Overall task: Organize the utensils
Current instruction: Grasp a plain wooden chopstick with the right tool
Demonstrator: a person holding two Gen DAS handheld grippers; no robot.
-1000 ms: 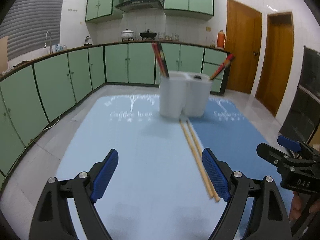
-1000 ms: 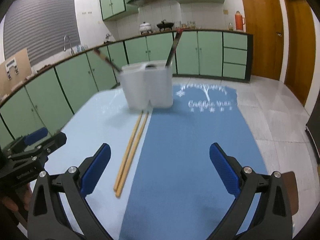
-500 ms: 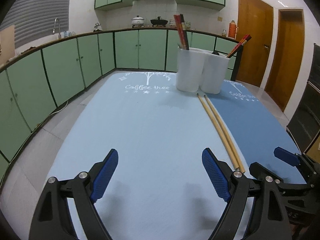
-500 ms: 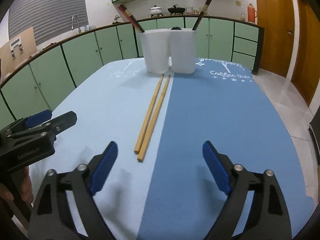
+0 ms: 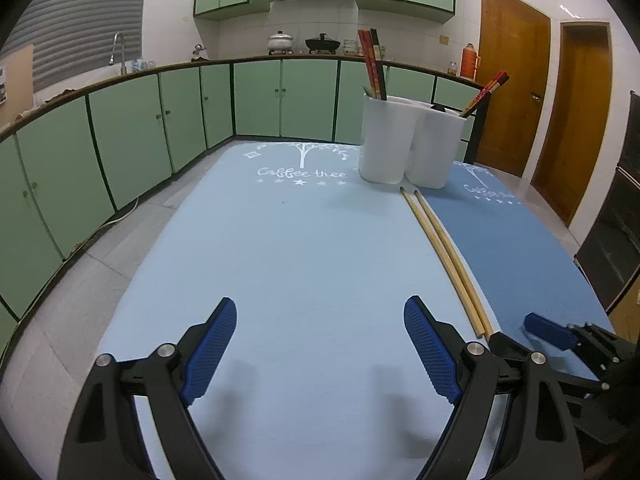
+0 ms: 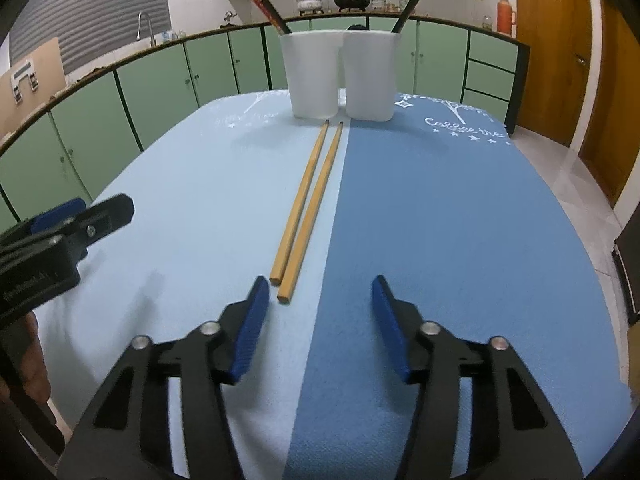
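Two bare wooden chopsticks (image 6: 310,200) lie side by side along the seam between the light blue and dark blue mats; they also show in the left wrist view (image 5: 444,256). Two white holders (image 6: 340,76) stand at the far end, each with dark red chopsticks leaning in it; they also show in the left wrist view (image 5: 412,142). My right gripper (image 6: 318,326) is open and empty, low over the mat just behind the near ends of the chopsticks. My left gripper (image 5: 320,350) is open and empty over the light blue mat, left of the chopsticks.
The table carries a light blue mat (image 5: 280,248) and a dark blue mat (image 6: 460,220). Green kitchen cabinets (image 5: 120,132) run along the left and back. Wooden doors (image 5: 516,96) stand at the right. The left gripper also shows at the left of the right wrist view (image 6: 60,236).
Both grippers have dropped lower and pulled back toward the table's near end. The right gripper's jaws have narrowed somewhat and now sit just behind the chopsticks' near ends.
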